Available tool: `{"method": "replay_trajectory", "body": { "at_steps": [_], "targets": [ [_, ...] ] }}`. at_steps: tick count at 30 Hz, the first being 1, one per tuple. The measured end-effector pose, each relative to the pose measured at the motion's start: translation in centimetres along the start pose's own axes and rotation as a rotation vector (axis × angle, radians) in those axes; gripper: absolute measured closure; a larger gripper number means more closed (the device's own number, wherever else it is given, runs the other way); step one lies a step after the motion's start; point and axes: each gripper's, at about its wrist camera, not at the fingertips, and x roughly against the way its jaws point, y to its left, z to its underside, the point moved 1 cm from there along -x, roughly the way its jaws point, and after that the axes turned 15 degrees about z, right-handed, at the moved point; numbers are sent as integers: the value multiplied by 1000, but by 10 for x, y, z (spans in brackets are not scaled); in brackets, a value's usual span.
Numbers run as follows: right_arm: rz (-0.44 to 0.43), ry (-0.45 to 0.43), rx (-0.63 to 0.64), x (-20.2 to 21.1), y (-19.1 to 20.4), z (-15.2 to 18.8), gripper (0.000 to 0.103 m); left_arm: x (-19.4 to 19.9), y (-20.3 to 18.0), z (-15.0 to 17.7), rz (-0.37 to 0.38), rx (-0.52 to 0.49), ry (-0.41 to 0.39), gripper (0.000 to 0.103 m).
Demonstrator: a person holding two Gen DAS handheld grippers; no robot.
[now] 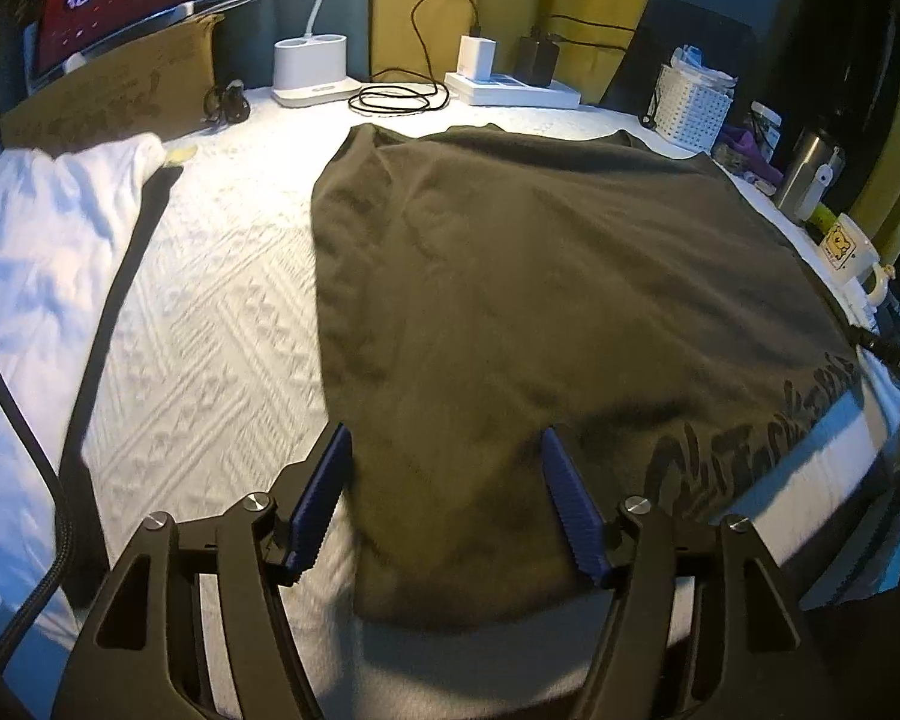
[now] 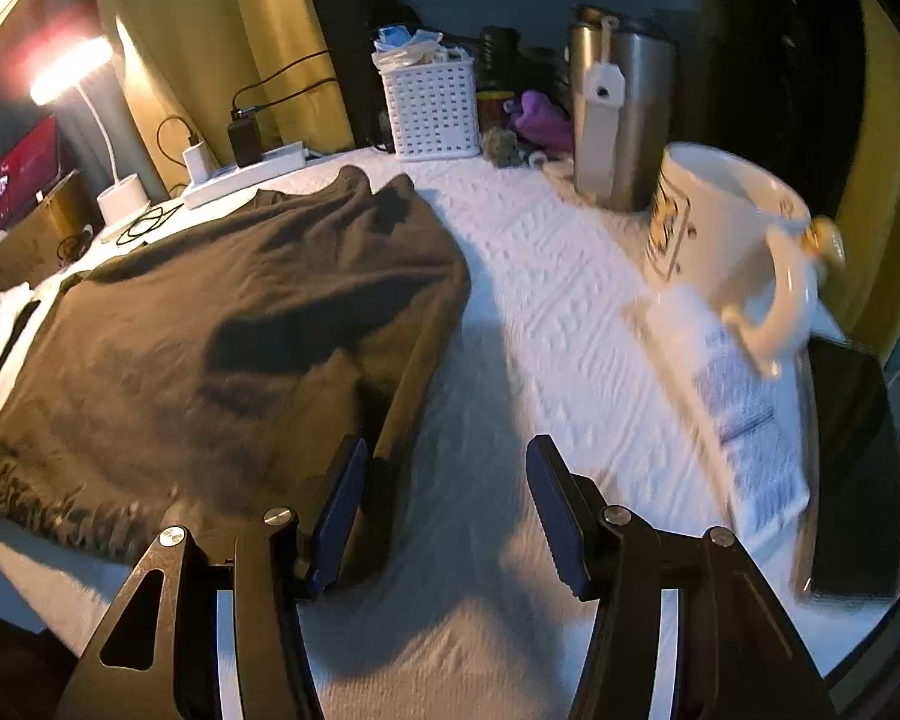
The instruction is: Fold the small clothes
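Note:
A dark olive-brown shirt (image 1: 540, 276) lies spread flat on the white textured table cover (image 1: 210, 312), with dark lettering near its right edge. My left gripper (image 1: 444, 456) is open, its blue pads straddling the shirt's near left corner just above the cloth. In the right wrist view the same shirt (image 2: 240, 312) lies at the left, its right side folded over. My right gripper (image 2: 447, 468) is open and empty, over bare cover beside the shirt's near right edge; its left finger (image 2: 342, 498) is close to the hem.
A white garment (image 1: 48, 228) lies at the left. A lamp base (image 1: 309, 69), power strip (image 1: 510, 90) and cables stand at the back. A white basket (image 2: 429, 108), steel tumbler (image 2: 621, 114), white mug (image 2: 732, 240), a paper (image 2: 744, 408) and a dark tablet (image 2: 852, 468) crowd the right.

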Motion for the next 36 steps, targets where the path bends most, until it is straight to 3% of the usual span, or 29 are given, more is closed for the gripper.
{"method": "replay_trajectory", "body": {
  "at_steps": [4, 7, 8, 11, 14, 15, 16, 17, 19, 23, 26, 32, 36],
  "targets": [
    [-20, 15, -8, 5, 3, 12, 56, 6, 4, 12, 21, 10, -9, 36],
    [-26, 9, 5, 7, 10, 20, 72, 4, 7, 23, 35, 46, -4, 33],
    [-30, 3, 23, 9, 13, 22, 81, 5, 5, 25, 33, 35, -18, 32],
    [-46, 6, 52, 12, 21, 23, 95, 3, -4, 30, -1, -17, -10, 30],
    [-22, -2, 83, 16, 26, 20, 98, -1, -12, 37, -53, -91, -26, 30],
    [-15, -10, 89, 17, 25, 17, 98, -2, -14, 38, -67, -109, -25, 36],
    [-8, -23, 106, 22, 26, 12, 98, 0, -18, 37, -48, -121, -28, 65],
    [2, -38, 112, 25, 24, 8, 98, 2, -18, 35, -21, -122, -19, 81],
    [17, -79, 129, 37, 20, -6, 98, 5, -17, 30, 5, -109, -10, 90],
    [34, -142, 159, 56, 10, -28, 98, 31, -10, 16, 48, -46, -87, 91],
    [32, -133, 204, 53, 9, -30, 99, 41, -6, 10, 41, -42, -110, 91],
    [50, -12, 227, 10, 4, -2, 99, 23, 6, 21, 6, -1, -39, 91],
    [58, 11, 207, 7, -4, 15, 99, 23, 5, 24, 1, -7, -23, 91]
  ]
}}
